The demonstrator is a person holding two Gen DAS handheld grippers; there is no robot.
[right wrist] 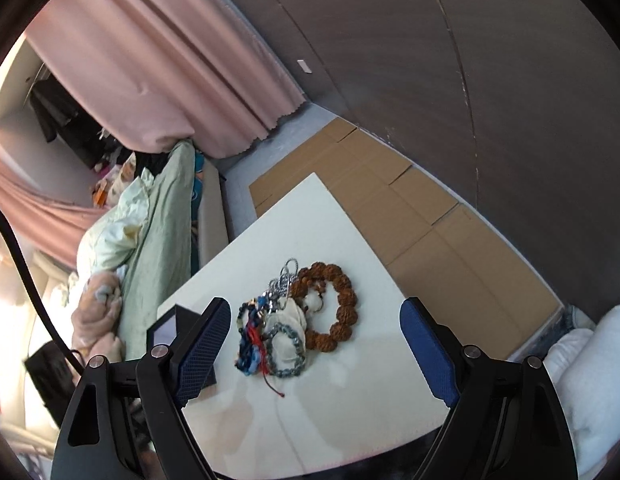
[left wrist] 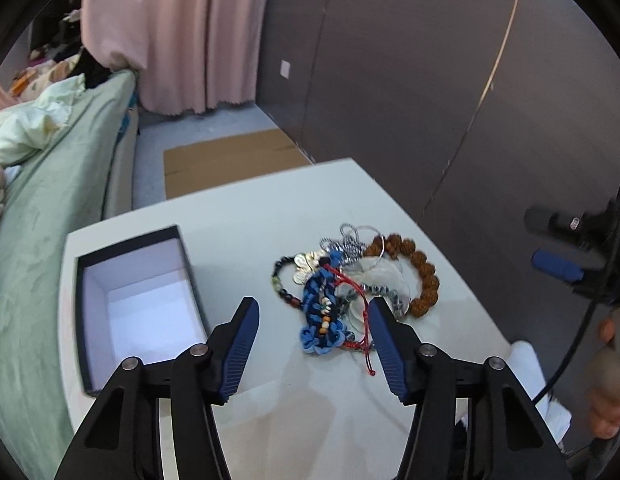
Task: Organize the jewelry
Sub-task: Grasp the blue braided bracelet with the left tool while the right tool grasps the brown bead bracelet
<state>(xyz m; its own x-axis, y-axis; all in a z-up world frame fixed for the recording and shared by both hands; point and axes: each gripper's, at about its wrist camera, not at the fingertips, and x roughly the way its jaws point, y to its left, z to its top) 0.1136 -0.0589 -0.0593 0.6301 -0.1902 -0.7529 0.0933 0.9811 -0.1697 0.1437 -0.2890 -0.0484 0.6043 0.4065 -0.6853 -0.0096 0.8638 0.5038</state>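
1. Lying in a tangled heap near the middle of the white rectangular tabletop (left wrist: 245,216), the pile of jewelry (left wrist: 350,280) held a blue braided cord bracelet (left wrist: 320,316), a thin red string (left wrist: 362,320), a brown bracelet of knobbly wooden beads (left wrist: 422,276), a dark beaded bracelet (left wrist: 283,284), a grey beaded bracelet (right wrist: 285,350) and some silver chain (left wrist: 348,244).
2. The blue braided cord bracelet's long axis ran from near to far, roughly in line with the left gripper (left wrist: 314,316).
3. That left gripper sat just on the near side of the heap, its blue-padded fingers (left wrist: 245,320) half spread with the blue cord and red string framed between them; no pad pressed on anything, so nothing was held.
4. The right gripper (right wrist: 316,320) hung farther back, jaws wide and empty, the whole heap showing between them from a distance.
5. The left hand looked the nearer one, so the coming pick was probably its own.
6. An open black box with a white lining (left wrist: 141,300) stood just left of the heap, empty inside, the likely place for the pieces.
7. A green-covered bed (left wrist: 49,208) lay beyond the table's left edge.
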